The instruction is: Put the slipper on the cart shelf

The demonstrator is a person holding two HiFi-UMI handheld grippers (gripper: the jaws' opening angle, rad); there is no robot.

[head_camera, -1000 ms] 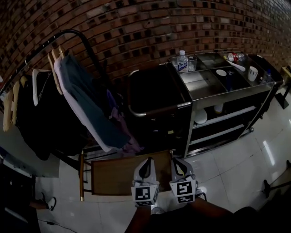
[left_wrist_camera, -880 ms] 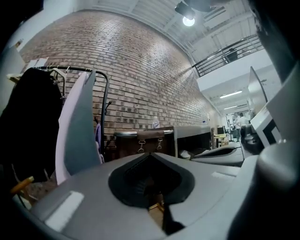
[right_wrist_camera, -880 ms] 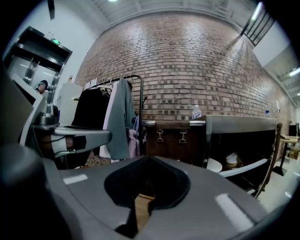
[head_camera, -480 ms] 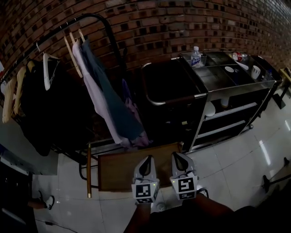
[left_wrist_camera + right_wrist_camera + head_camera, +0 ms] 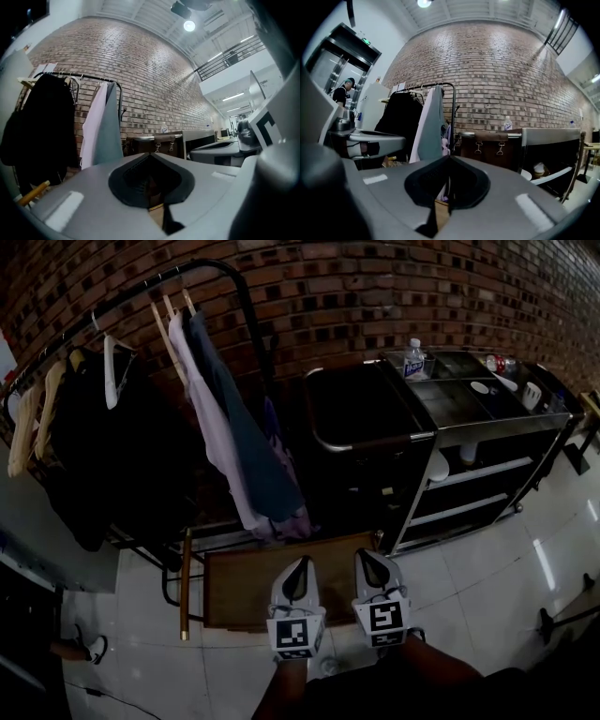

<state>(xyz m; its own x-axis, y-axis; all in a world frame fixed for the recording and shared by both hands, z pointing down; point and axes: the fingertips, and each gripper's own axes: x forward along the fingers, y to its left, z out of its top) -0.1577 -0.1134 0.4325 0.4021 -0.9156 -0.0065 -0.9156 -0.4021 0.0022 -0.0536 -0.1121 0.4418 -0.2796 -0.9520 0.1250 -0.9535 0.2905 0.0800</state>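
Observation:
I make out no slipper for certain in any view. A small pale shoe-like thing (image 5: 92,649) lies on the floor at the far left, too small to name. The steel cart (image 5: 487,415) stands at the right against the brick wall, with open shelves (image 5: 469,472) below its top. My left gripper (image 5: 302,562) and right gripper (image 5: 365,554) hover side by side at the bottom centre, over a low wooden board (image 5: 244,587). Both are shut with nothing between the jaws, as the left gripper (image 5: 150,155) and right gripper (image 5: 450,157) show in their own views.
A clothes rack (image 5: 141,296) with hanging garments (image 5: 234,437) and dark coats fills the left. A black bag compartment (image 5: 361,451) forms the cart's left end. A water bottle (image 5: 413,357) and cups sit on the cart top; white plates (image 5: 438,466) rest on a shelf. A person stands far left (image 5: 343,91).
The rack and cart have slid to the right in the head view as my view turned left. Both grippers keep their place and stay shut.

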